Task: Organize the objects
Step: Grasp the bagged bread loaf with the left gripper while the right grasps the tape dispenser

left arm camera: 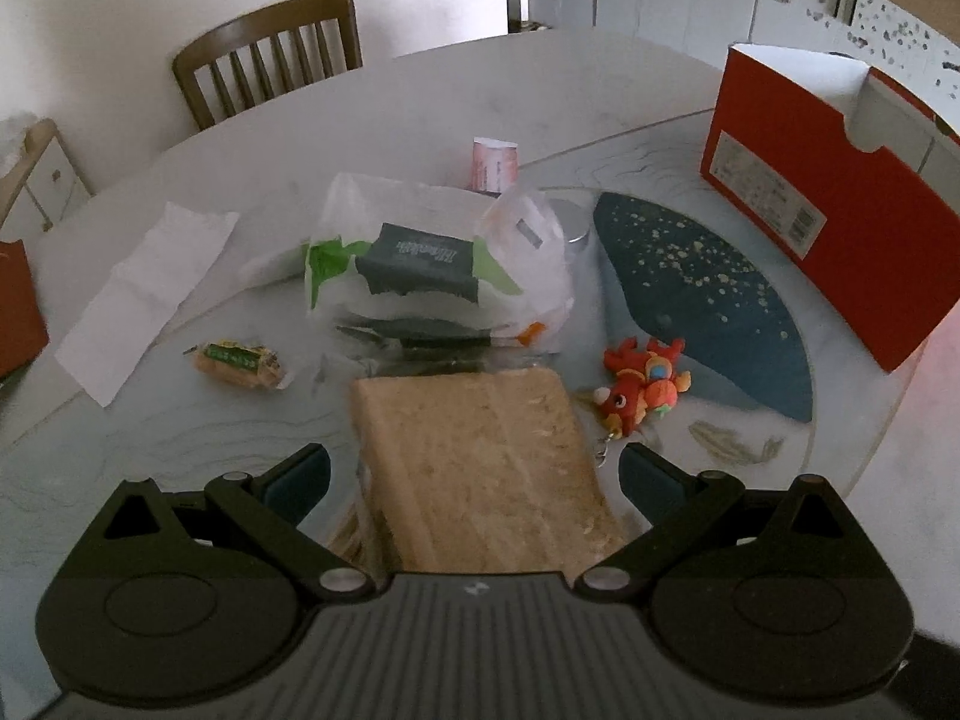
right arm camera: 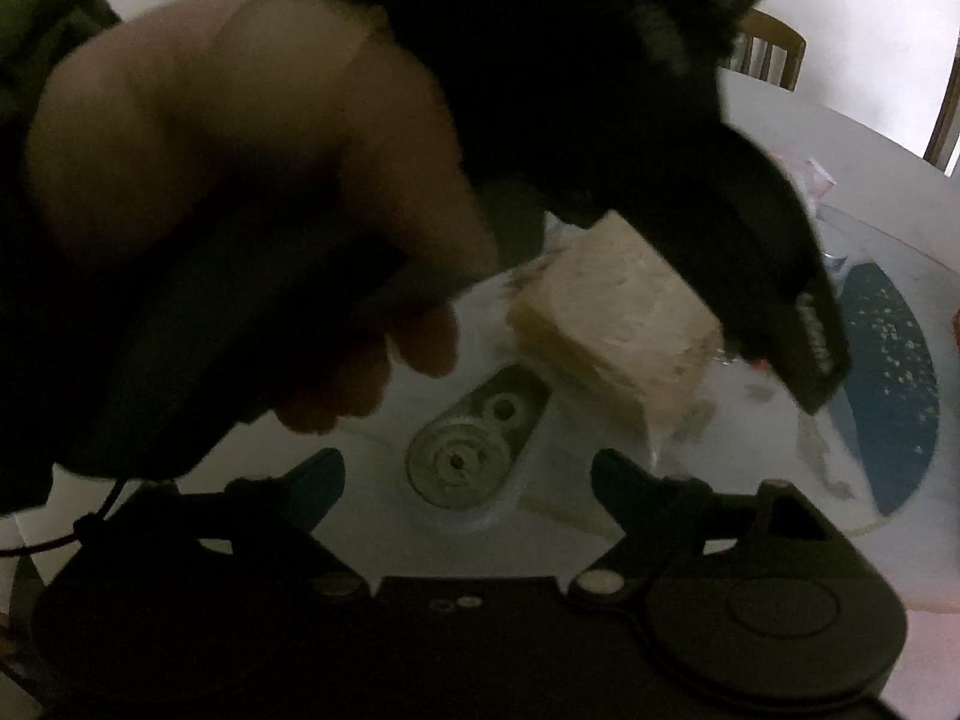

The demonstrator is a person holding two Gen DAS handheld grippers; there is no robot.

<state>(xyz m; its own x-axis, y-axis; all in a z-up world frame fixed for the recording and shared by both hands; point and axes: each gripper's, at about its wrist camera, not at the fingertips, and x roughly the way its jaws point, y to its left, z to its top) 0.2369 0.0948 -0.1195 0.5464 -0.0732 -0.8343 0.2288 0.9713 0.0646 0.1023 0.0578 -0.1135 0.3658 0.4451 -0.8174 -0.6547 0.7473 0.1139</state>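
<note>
Bread in clear wrap (left arm camera: 480, 468) lies near, between the wide-open left gripper (left arm camera: 474, 474) fingers, untouched. Beyond it sits a plastic bag (left arm camera: 432, 264) with dark, unreadable lettering; far right, a red box (left arm camera: 828, 210) bears a barcode label. Right gripper (right arm camera: 468, 480) gapes empty.

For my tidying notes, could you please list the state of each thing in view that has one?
Left tongs: open, either side of the bread.
Right tongs: open, nothing between them.
Bread: lying on the table, in clear wrapping.
Red box: upright, top open.
Plastic bag: crumpled.
Napkin: unfolded, flat.
Toy keychain: lying on its side.
</note>
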